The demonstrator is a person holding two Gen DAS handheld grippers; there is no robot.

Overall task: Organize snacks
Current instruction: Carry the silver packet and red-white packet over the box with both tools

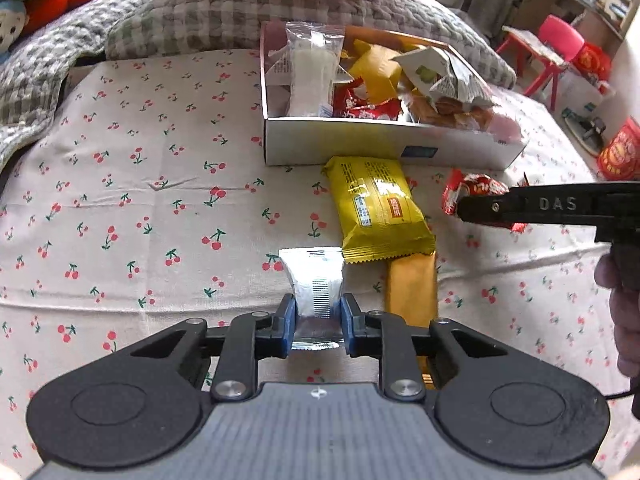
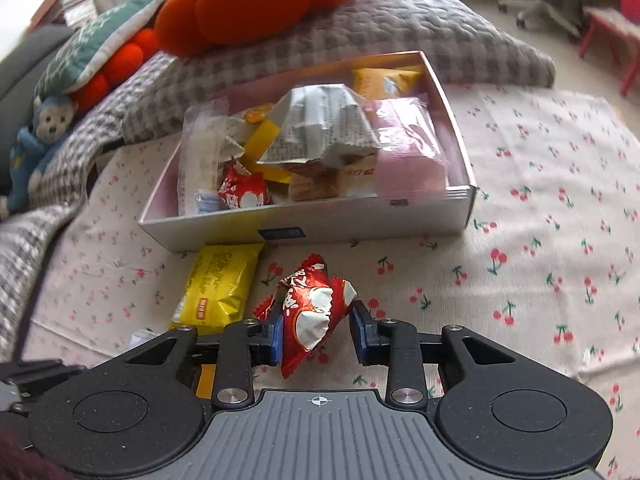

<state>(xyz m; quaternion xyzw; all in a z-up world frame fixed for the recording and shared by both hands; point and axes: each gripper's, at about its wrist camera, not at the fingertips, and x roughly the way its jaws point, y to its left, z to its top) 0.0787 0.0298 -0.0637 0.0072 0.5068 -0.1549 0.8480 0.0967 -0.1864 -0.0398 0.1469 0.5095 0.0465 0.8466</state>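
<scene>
My left gripper (image 1: 318, 320) is shut on a white-and-clear snack packet (image 1: 316, 280) that lies on the cherry-print cloth. Beside it lie a yellow packet (image 1: 380, 208) and an orange bar (image 1: 412, 292). The right gripper (image 2: 316, 332) is shut on a red-and-white candy packet (image 2: 312, 312), its blue pads (image 2: 274, 340) pressing the wrapper. Seen from the left wrist, that gripper (image 1: 464, 208) comes in from the right over the red packet (image 1: 472, 190). Just beyond stands an open white box (image 1: 360, 148) (image 2: 320, 220) holding several snacks. The yellow packet (image 2: 220, 284) lies in front of the box.
A grey checked quilt (image 2: 360, 28) with an orange plush cushion (image 2: 248, 4) lies behind the box. A blue plush monkey (image 2: 40, 140) sits at far left. A person's hand (image 1: 624, 312) holds the right gripper. A red chair (image 1: 556, 48) stands on the floor beyond.
</scene>
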